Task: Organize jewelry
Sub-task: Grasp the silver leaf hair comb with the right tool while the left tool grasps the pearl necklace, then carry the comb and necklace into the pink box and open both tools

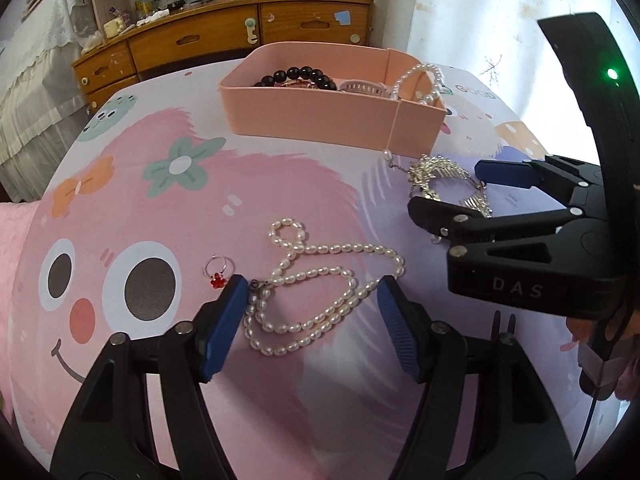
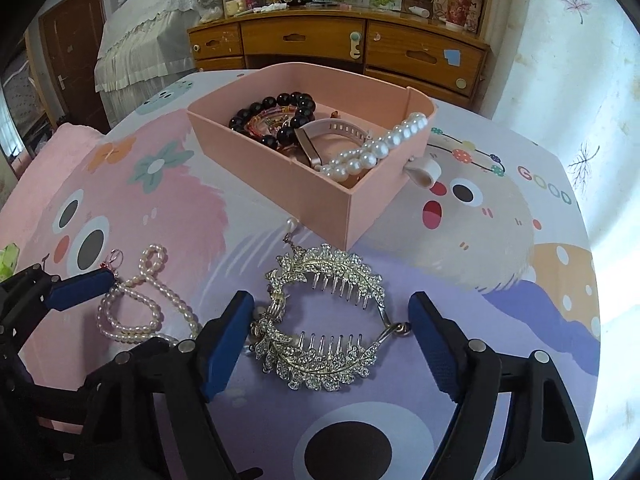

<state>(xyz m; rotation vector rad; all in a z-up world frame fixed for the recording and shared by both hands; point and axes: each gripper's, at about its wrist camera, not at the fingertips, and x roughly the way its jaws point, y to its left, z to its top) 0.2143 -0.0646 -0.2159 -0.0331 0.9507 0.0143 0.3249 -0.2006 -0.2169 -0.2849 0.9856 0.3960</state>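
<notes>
Pearl necklace (image 1: 316,292) lying between spread left tool (image 1: 310,304) fingers, rhinestone hair comb (image 2: 324,320) between spread right tool (image 2: 332,336) fingers, neither gripped, pink box (image 2: 372,200) behind.

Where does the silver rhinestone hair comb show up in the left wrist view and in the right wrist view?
Left wrist: silver hair comb at right of centre, partly behind the right gripper.
Right wrist: comb at lower centre, between the open fingers.
Shared landmark: pink box just beyond it.
</notes>
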